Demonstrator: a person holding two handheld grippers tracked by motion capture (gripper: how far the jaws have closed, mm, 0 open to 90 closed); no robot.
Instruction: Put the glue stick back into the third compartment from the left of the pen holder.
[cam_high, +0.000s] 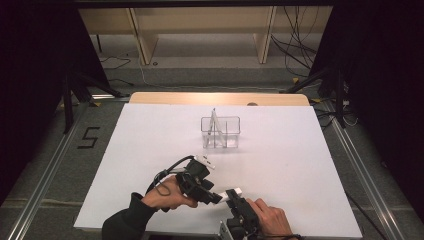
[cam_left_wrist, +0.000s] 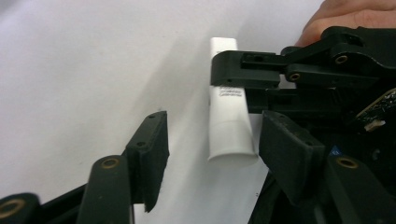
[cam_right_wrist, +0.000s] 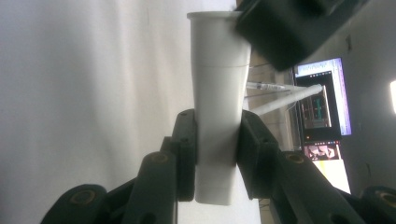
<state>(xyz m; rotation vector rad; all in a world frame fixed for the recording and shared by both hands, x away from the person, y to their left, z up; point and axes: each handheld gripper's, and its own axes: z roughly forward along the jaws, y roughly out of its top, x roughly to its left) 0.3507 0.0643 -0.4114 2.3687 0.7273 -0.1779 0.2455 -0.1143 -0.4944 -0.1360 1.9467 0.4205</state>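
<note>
At the near edge of the white table (cam_high: 150, 150), the right gripper (cam_right_wrist: 215, 140) is clamped on a small white tube (cam_right_wrist: 218, 93). In the right gripper view its two black pads press the tube's flat lower half from either side, the crimped end sticking out below them and the cap end reaching past them. In the high view this gripper (cam_high: 239, 202) sits low at the front, the person's right hand (cam_high: 270, 217) behind it, and the tube (cam_high: 232, 193) pokes out toward the left gripper (cam_high: 216, 197).

The left gripper (cam_left_wrist: 212, 149) stands wide open in its own view, one pad on each side of the tube's cap end (cam_left_wrist: 229, 135). The right-hand pad is close beside the cap; whether it touches cannot be told. The left-hand pad is clearly apart from it. The left hand (cam_high: 167, 195) holds this gripper just left of the other.

A little farther back lies a small white stick (cam_high: 207, 162) on the table. Beyond it, near the middle, stands a clear box (cam_high: 220, 132) with thin sticks leaning inside.
</note>
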